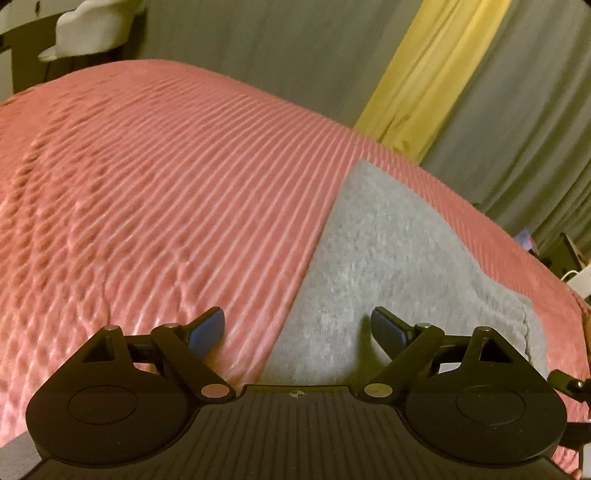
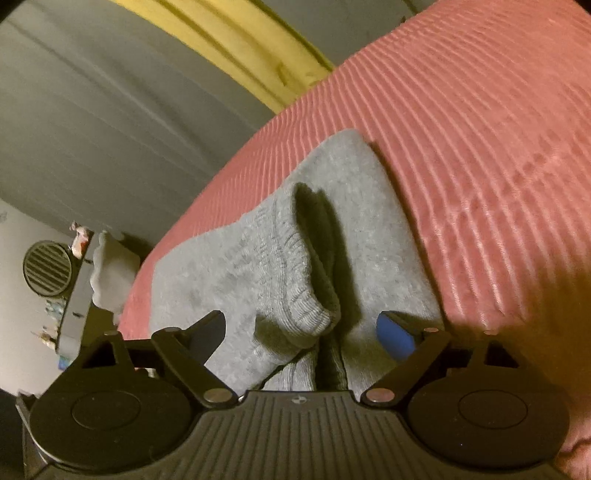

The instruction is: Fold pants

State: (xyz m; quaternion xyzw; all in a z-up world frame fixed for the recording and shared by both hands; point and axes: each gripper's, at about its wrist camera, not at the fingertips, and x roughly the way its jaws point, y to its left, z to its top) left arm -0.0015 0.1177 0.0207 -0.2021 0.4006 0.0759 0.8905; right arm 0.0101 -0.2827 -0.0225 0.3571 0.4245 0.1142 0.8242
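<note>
Grey knit pants (image 1: 380,266) lie folded on a pink ribbed bedspread (image 1: 166,177). My left gripper (image 1: 297,332) is open just above the near left edge of the pants, one finger over the bedspread, one over the cloth. In the right wrist view the pants (image 2: 258,266) show a ribbed cuff or waistband (image 2: 299,280) curled up off the cloth. My right gripper (image 2: 301,332) is open, its fingers on either side of that ribbed edge, holding nothing.
Grey curtains (image 1: 277,55) and a yellow curtain (image 1: 428,74) hang behind the bed. A white chair (image 1: 92,29) stands at the far left. A round vent or speaker (image 2: 47,267) and a cluttered shelf (image 2: 74,295) stand beside the bed.
</note>
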